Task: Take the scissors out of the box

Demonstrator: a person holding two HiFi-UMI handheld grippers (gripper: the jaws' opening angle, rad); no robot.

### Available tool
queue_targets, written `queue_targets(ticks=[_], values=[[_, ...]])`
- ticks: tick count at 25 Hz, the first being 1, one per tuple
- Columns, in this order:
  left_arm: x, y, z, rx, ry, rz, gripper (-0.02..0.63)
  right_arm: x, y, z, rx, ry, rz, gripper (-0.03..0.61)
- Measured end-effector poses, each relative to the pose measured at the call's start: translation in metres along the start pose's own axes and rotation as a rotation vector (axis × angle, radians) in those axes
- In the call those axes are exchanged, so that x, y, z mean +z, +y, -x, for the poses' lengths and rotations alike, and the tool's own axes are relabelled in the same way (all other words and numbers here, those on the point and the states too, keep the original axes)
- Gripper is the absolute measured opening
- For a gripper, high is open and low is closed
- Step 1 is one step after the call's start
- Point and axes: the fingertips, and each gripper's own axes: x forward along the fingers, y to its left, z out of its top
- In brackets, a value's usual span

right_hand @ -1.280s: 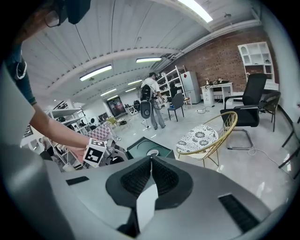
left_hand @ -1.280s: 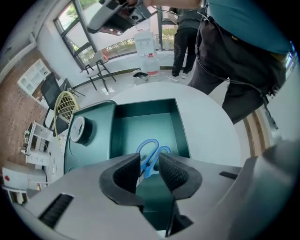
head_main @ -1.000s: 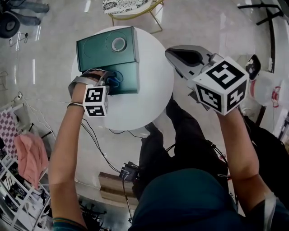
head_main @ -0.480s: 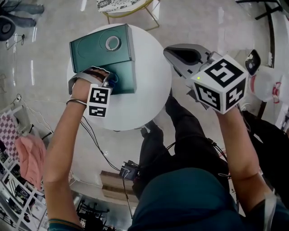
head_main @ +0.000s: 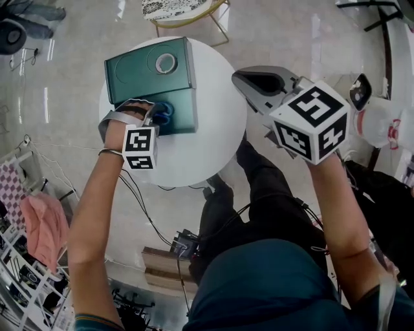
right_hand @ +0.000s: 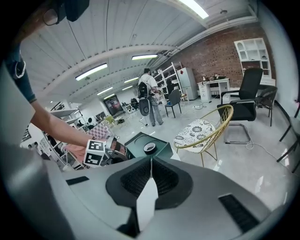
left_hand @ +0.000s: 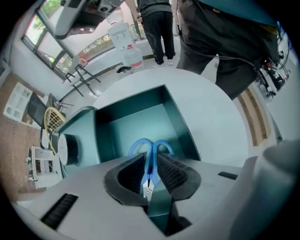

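The open dark green box lies on a round white table, its lid folded back. Blue-handled scissors lie inside on the box floor, handle loops showing past my left hand. My left gripper points straight down into the box. Its jaws are closing around the scissors' shank, and a thin gap shows at the pads. My right gripper hangs in the air to the right of the table, shut on nothing.
A roll of tape sits on the lid. A wire chair with a patterned cushion stands beyond the table. The person's legs are beside the table's near edge. A rack with pink cloth stands at the left.
The head view has shifted slightly. Both grippers keep their places relative to the box, the left one still over the scissors.
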Motion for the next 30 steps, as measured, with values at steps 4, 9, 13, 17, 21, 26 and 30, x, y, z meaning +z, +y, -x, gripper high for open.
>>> queue_targets(ticks=[4, 9, 13, 17, 21, 26, 30], values=[[0.009, 0.011, 0.024, 0.072, -0.057, 0.104, 0.100, 0.010, 0.012, 0.007, 0.006, -0.002, 0.022, 0.038], [0.011, 0.026, 0.063, 0.172, -0.119, 0.238, 0.100, 0.031, 0.032, 0.013, 0.022, -0.008, 0.051, 0.038], [0.006, 0.028, 0.105, 0.262, -0.187, 0.376, 0.100, 0.052, 0.059, 0.021, 0.031, -0.015, 0.078, 0.038], [0.003, 0.023, 0.152, 0.352, -0.264, 0.522, 0.100, 0.070, 0.091, 0.029, 0.041, -0.025, 0.108, 0.038], [0.002, 0.017, 0.204, 0.440, -0.316, 0.618, 0.100, 0.090, 0.125, 0.040, 0.056, -0.037, 0.141, 0.038], [0.019, 0.014, 0.315, 0.568, -0.361, 0.736, 0.100, 0.131, 0.178, 0.097, 0.080, -0.057, 0.202, 0.038], [0.003, 0.004, 0.352, 0.661, -0.398, 0.819, 0.100, 0.136, 0.205, 0.094, 0.089, -0.076, 0.260, 0.038]])
